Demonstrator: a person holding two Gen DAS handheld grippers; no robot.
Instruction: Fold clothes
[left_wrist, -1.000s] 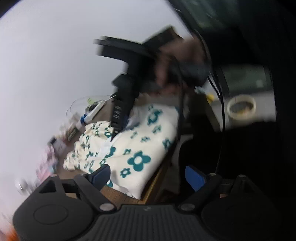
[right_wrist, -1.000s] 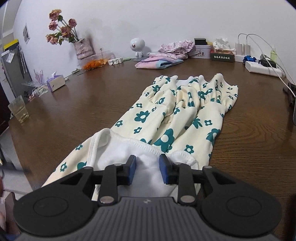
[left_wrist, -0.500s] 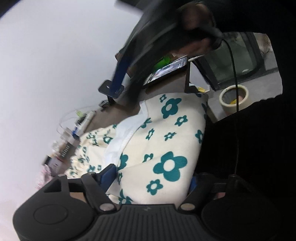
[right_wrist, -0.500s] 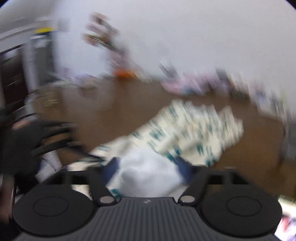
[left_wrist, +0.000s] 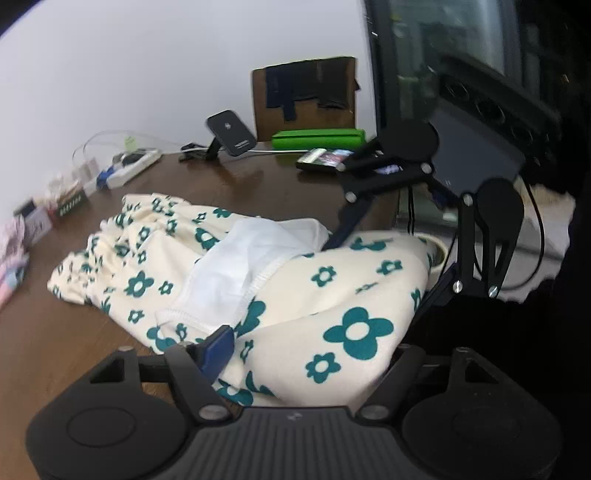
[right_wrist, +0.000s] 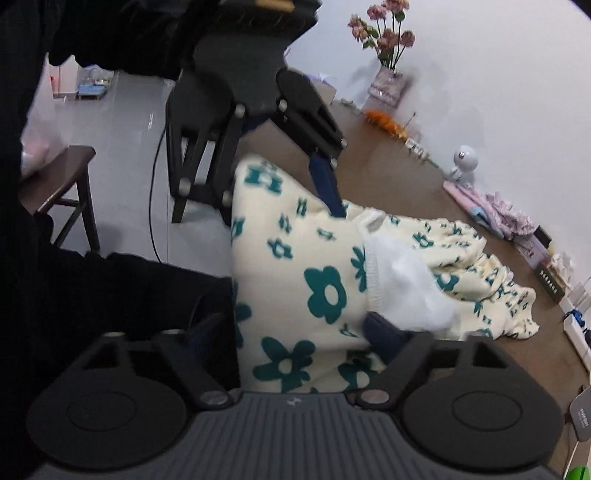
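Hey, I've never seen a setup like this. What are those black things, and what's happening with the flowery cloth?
No robot here: a person holds a black two-finger gripper in each hand, with a camera looking along its fingers. One picture comes from the left gripper, the other from the right gripper. A cream garment with teal flowers lies on a brown wooden table. Both grippers' jaws have just been closing on bunches of its near end, holding it up.

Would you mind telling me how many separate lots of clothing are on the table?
2. The floral garment spreads inward from the near edge of the table. A pink clothes pile sits by the wall beside the white figurine; it may hold several pieces.
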